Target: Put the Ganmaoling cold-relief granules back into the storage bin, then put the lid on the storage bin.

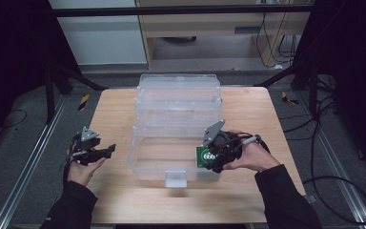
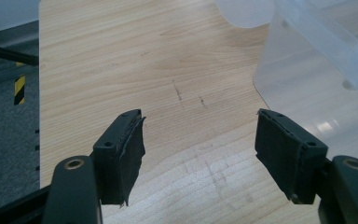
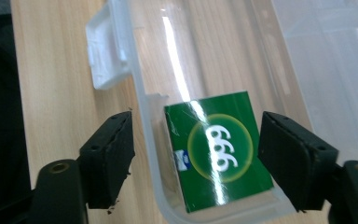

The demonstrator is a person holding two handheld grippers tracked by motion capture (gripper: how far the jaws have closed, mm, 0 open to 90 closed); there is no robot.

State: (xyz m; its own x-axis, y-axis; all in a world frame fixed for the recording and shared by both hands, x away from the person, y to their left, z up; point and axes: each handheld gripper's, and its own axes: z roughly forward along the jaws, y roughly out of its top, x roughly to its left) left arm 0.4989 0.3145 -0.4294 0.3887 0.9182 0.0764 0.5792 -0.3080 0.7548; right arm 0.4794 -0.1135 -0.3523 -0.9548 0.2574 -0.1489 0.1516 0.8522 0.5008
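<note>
A small green box point(image 3: 216, 154) printed with white digits lies flat inside a clear plastic bin point(image 3: 144, 109), in its front right corner point(image 1: 203, 156). My right gripper point(image 3: 198, 128) hovers just over it with the jaws apart. One jaw is outside the bin wall and the other is inside beside the box; neither pad presses on it. A hand holds that gripper point(image 1: 215, 160) at the bin's right side. My left gripper point(image 2: 200, 149) stands open over bare wood, left of the bin point(image 1: 104, 151), with nothing between its fingers.
The bin's clear lid point(image 1: 178, 93) stands folded back behind it. A white latch point(image 1: 175, 178) juts from the bin's front wall. The wooden table point(image 1: 114, 114) has free room to the left and front. Cables point(image 1: 338, 191) lie on the floor at the right.
</note>
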